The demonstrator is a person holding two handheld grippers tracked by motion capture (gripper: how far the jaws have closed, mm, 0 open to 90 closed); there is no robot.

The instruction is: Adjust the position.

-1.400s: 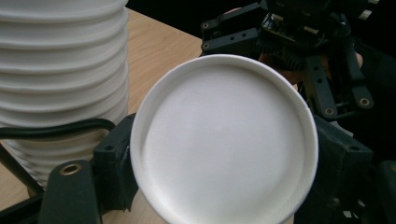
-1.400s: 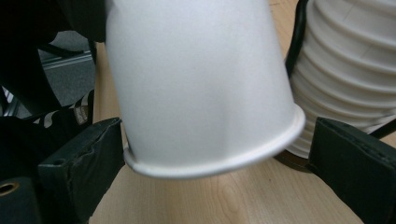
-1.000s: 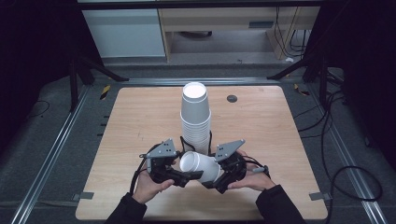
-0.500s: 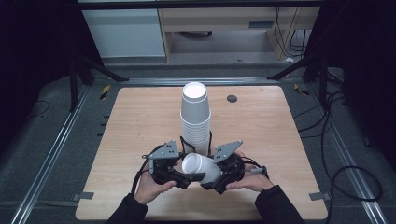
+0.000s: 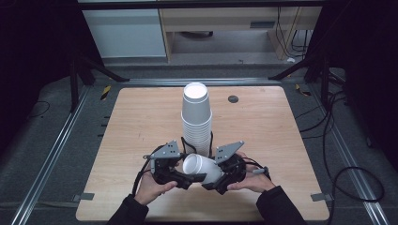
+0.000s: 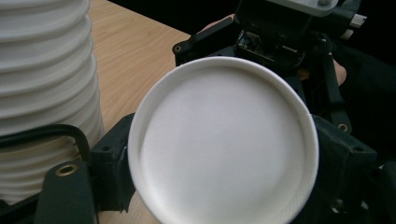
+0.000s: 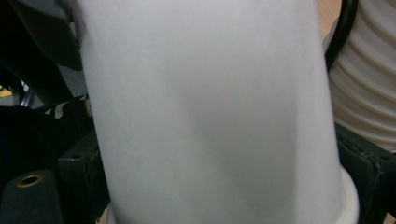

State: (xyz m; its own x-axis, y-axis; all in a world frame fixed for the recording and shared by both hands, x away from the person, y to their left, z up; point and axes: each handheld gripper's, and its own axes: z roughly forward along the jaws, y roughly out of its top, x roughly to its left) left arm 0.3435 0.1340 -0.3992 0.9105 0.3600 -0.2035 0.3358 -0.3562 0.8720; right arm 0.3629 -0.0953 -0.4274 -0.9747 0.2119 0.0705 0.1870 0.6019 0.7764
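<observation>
A single white paper cup (image 5: pixel 202 168) lies on its side just above the table's front, held between both grippers. My left gripper (image 5: pixel 187 177) closes on its base end; the round base (image 6: pixel 224 149) faces the left gripper view, with a black finger (image 6: pixel 109 163) against each side. My right gripper (image 5: pixel 215 181) is shut on the rim end. The cup's wall (image 7: pixel 210 116) fills most of the right gripper view, its rim (image 7: pixel 348 200) low at the right. A tall stack of upturned white cups (image 5: pixel 196 117) stands just behind the grippers.
The wooden table (image 5: pixel 141 117) has a small dark disc (image 5: pixel 233 99) at the back right. Metal rails (image 5: pixel 51 154) and black cables (image 5: pixel 338 140) run along the floor at both sides. The cup stack (image 6: pixel 42 93) stands close beside the left jaw.
My left gripper has edged slightly right toward the cup. The cup and the right gripper have hardly moved.
</observation>
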